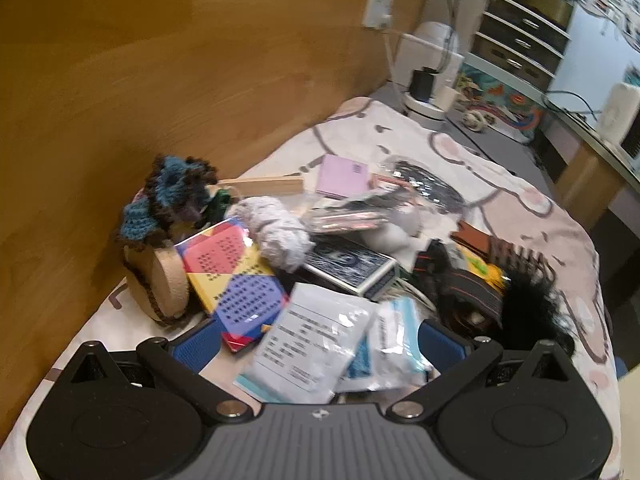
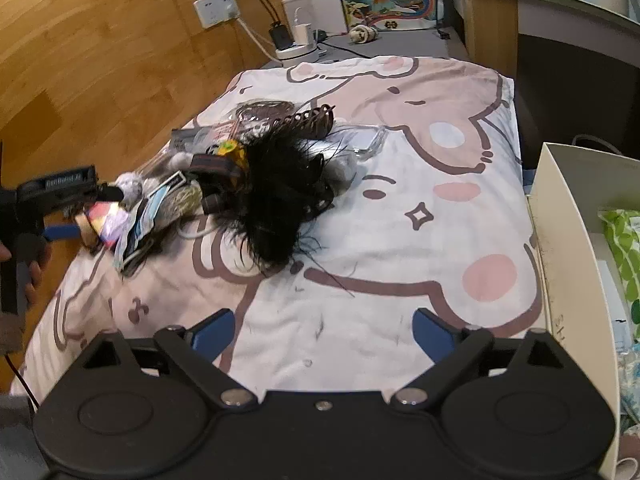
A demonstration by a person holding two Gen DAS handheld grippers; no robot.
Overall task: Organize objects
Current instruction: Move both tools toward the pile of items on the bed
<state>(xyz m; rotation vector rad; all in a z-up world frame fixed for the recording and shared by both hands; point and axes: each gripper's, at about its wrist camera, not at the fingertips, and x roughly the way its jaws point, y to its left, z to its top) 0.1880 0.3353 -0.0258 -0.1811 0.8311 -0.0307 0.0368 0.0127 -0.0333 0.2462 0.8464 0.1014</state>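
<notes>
Hovering over a heap of small things (image 1: 344, 256) on a cartoon-print blanket (image 2: 400, 240): left gripper (image 1: 320, 344), jaws wide apart, nothing between the blue pads (image 1: 200, 344). Just ahead of it, clear-wrapped packets with printed sheets (image 1: 316, 340), text too blurred to read. Beside those, a colourful booklet (image 1: 232, 276) in pink, yellow and purple panels covered in rows of small characters, illegible. Behind, a dark blue card box (image 1: 352, 270), a pale fluffy ball (image 1: 276, 232), a lilac pad (image 1: 342, 178), a crocheted blue-and-brown piece (image 1: 176, 196) against the wooden wall (image 1: 120, 80).

Pointing at bare blanket, well apart from the heap: right gripper (image 2: 322, 332), jaws also spread wide, empty. Black feathery tuft (image 2: 276, 208) at the near edge of the pile, brown claw clip (image 2: 312, 122) behind it. At the right, a white box (image 2: 560, 240) holding a green-leaf-patterned pack (image 2: 624, 248), faint handwriting on its wall unreadable. On the left gripper's body as seen from the right wrist, white lettering, blurred, not surely readable.
</notes>
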